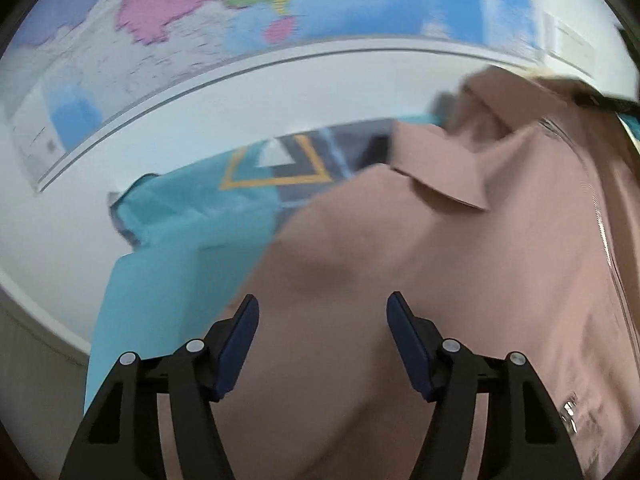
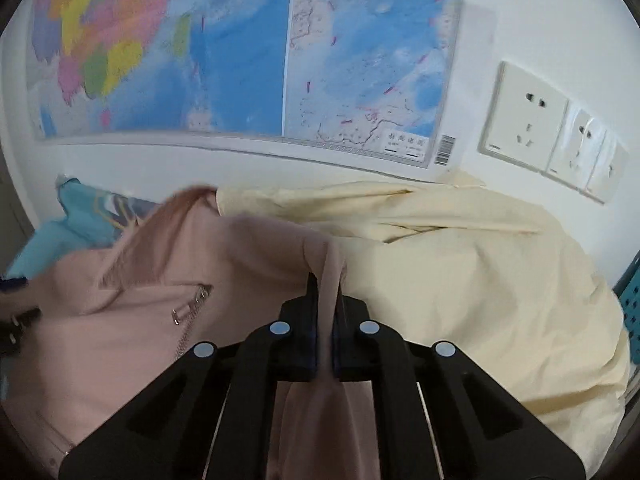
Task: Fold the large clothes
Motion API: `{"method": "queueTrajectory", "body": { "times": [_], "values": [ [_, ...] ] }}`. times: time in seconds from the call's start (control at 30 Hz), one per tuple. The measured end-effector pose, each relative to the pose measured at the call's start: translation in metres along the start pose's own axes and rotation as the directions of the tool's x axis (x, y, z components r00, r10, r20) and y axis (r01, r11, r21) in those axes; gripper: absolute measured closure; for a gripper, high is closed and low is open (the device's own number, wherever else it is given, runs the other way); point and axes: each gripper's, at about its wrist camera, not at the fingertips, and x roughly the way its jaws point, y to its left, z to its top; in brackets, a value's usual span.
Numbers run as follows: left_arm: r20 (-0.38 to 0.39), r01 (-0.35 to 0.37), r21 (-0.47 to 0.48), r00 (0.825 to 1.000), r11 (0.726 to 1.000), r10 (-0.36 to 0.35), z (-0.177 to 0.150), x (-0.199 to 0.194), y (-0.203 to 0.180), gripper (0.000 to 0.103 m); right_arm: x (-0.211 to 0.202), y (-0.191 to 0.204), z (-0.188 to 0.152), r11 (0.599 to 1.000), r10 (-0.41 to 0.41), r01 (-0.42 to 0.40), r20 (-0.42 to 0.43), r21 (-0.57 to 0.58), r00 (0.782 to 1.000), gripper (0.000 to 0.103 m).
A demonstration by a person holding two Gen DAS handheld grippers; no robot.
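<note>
- The right claw (image 2: 325, 292) is clenched on a pinched fold of the pink jacket (image 2: 120, 340); the cloth rises between the two pads and runs back under the claw's frame.
- From the right claw, the bulk of the jacket spreads to the left and toward the near edge of the view, with its zip (image 2: 188, 320) lying left of the pads. The pale yellow garment (image 2: 460, 280) lies to the claw's right and beyond it.
- The left claw (image 1: 322, 340) is released, its jaws standing wide apart with nothing between the pads; it hovers above the jacket (image 1: 400, 280).
- From the left claw, the jacket fills the space straight ahead and to the right; the collar flap (image 1: 436, 176) lies ahead and slightly right, and the zip line (image 1: 608, 248) runs down the far right.
- A teal cloth (image 1: 180, 240) lies ahead-left of the left claw, under the jacket's edge.
- The left view is blurred, so the clearance between the pads and the cloth cannot be judged with certainty.
- Judgement: the left claw is the free one, and its next grip point most likely lies forward and right, toward the collar.
</note>
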Motion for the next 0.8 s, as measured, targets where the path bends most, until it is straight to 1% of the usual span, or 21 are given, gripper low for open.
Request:
{"method": "queueTrajectory", "body": {
  "times": [0.03, 0.07, 0.1, 0.17, 0.2, 0.27, 0.3, 0.33, 0.37, 0.4, 0.43, 0.5, 0.57, 0.6, 0.63, 0.7, 0.73, 0.77, 0.8],
  "values": [
    [0.002, -0.028, -0.014, 1.0, 1.0, 0.028, 0.002, 0.004, 0.004, 0.038, 0.007, 0.005, -0.004, 1.0, -0.003, 0.003, -0.021, -0.014, 1.0, 0.095],
    [-0.007, -0.047, -0.038, 0.999, 0.998, 0.047, 0.002, 0.01, 0.01, 0.038, 0.009, 0.006, -0.007, 1.0, 0.0, -0.001, -0.029, -0.014, 1.0, 0.089],
    [-0.018, -0.046, -0.051, 0.999, 0.998, 0.045, 0.002, 0.012, 0.014, 0.038, 0.01, 0.004, -0.01, 1.0, 0.005, -0.006, -0.043, -0.014, 0.999, 0.082],
    [-0.03, -0.031, -0.081, 0.999, 0.996, 0.029, -0.004, 0.009, 0.022, 0.038, -0.003, -0.001, -0.018, 1.0, -0.011, 0.011, -0.022, -0.009, 1.0, 0.046],
    [-0.018, -0.016, -0.081, 1.0, 0.997, 0.015, -0.006, 0.001, 0.026, 0.038, -0.01, -0.003, -0.02, 1.0, -0.006, 0.006, -0.008, -0.004, 1.0, 0.043],
    [0.012, 0.019, -0.076, 1.0, 0.997, -0.018, -0.017, -0.019, 0.031, 0.036, -0.041, -0.011, -0.031, 1.0, 0.021, -0.021, 0.035, 0.014, 0.999, 0.042],
    [0.025, 0.061, -0.077, 0.998, 0.995, -0.06, -0.026, -0.034, 0.036, 0.036, -0.055, -0.012, -0.037, 0.999, 0.047, -0.048, 0.044, 0.017, 0.998, 0.042],
    [0.035, 0.103, -0.076, 0.994, 0.992, -0.101, -0.035, -0.047, 0.037, 0.036, -0.071, -0.011, -0.047, 0.996, 0.084, -0.084, 0.053, 0.01, 0.995, 0.041],
    [0.043, 0.15, -0.079, 0.988, 0.986, -0.147, -0.048, -0.062, 0.039, 0.033, -0.083, -0.005, -0.056, 0.992, 0.126, -0.126, 0.054, -0.007, 0.991, 0.038],
    [0.038, 0.176, -0.08, 0.984, 0.981, -0.173, -0.059, -0.07, 0.039, 0.031, -0.093, 0.001, -0.066, 0.985, 0.173, -0.171, 0.045, -0.029, 0.984, 0.037],
    [0.03, 0.213, -0.082, 0.977, 0.974, -0.211, -0.071, -0.08, 0.039, 0.031, -0.102, 0.012, -0.079, 0.974, 0.222, -0.22, 0.021, -0.062, 0.975, 0.037],
    [0.015, 0.295, -0.095, 0.955, 0.951, -0.295, -0.1, -0.098, 0.037, 0.031, -0.111, 0.035, -0.103, 0.951, 0.279, -0.282, -0.041, -0.126, 0.96, 0.036],
    [0.014, 0.369, -0.1, 0.929, 0.924, -0.37, -0.126, -0.115, 0.033, 0.031, -0.115, 0.053, -0.132, 0.935, 0.304, -0.318, -0.103, -0.158, 0.947, 0.037],
    [0.013, 0.391, -0.095, 0.92, 0.916, -0.391, -0.141, -0.123, 0.03, 0.03, -0.114, 0.056, -0.143, 0.928, 0.32, -0.339, -0.134, -0.153, 0.938, 0.037],
    [0.014, 0.402, -0.095, 0.915, 0.911, -0.402, -0.152, -0.128, 0.027, 0.029, -0.118, 0.054, -0.155, 0.921, 0.349, -0.369, -0.155, -0.123, 0.924, 0.037],
    [0.005, 0.445, -0.101, 0.895, 0.89, -0.447, -0.174, -0.137, 0.023, 0.026, -0.129, 0.043, -0.171, 0.918, 0.384, -0.394, -0.145, -0.05, 0.912, 0.037],
    [0.005, 0.449, -0.104, 0.892, 0.887, -0.451, -0.181, -0.14, 0.02, 0.026, -0.137, 0.029, -0.18, 0.907, 0.42, -0.421, -0.126, 0.019, 0.899, 0.037],
    [0.007, 0.456, -0.105, 0.889, 0.884, -0.457, -0.188, -0.144, 0.017, 0.026, -0.145, 0.017, -0.187, 0.897, 0.442, -0.437, -0.112, 0.068, 0.89, 0.037],
    [0.014, 0.469, -0.102, 0.883, 0.877, -0.47, -0.193, -0.147, 0.014, 0.025, -0.153, 0.005, -0.195, 0.891, 0.451, -0.441, -0.099, 0.108, 0.887, 0.037]
  ]
}}
